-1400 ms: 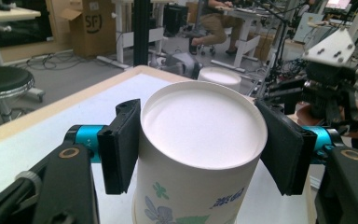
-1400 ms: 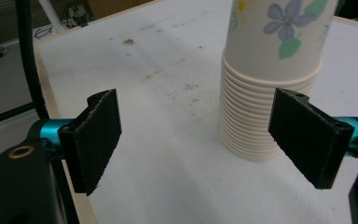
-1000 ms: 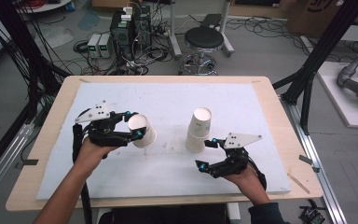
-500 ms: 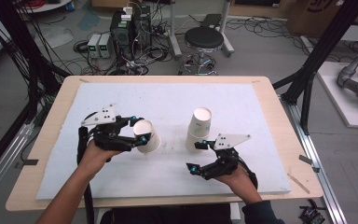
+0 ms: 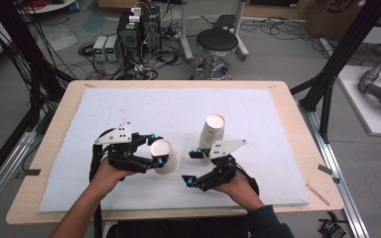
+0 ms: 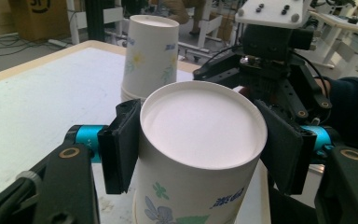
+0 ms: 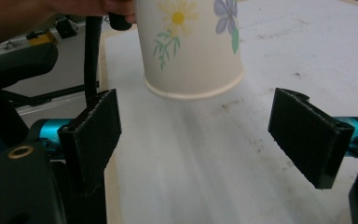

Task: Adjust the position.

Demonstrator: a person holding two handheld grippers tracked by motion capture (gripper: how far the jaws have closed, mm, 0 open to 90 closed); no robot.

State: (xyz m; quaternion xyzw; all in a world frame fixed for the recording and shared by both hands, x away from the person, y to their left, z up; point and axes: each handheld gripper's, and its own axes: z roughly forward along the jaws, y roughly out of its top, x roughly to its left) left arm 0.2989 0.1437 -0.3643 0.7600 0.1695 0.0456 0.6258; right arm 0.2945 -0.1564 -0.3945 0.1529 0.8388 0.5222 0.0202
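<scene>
— On the left? Left gripper [image 5: 155,150] over the white mat [image 5: 144,106], jaws closed on the sides of an upside-down paper cup [image 5: 162,155], base facing up.
— Seen close up? Flowered cup [image 6: 196,154] pinched between both black pads in the left gripper view, base tilted toward the camera, rim down near the mat.
— And in the middle? Second paper cup [image 5: 213,130], also upside down, standing free on the mat, just beyond the right gripper [image 5: 192,167].
— On the right? Jaws spread wide, holding nothing, aimed toward the held cup.
— From its own camera? Wide gap between the pads [image 7: 91,133], flowered cup [image 7: 189,46] ahead and lifted just off the mat.
— Under everything? Wooden table [image 5: 297,129].
</scene>
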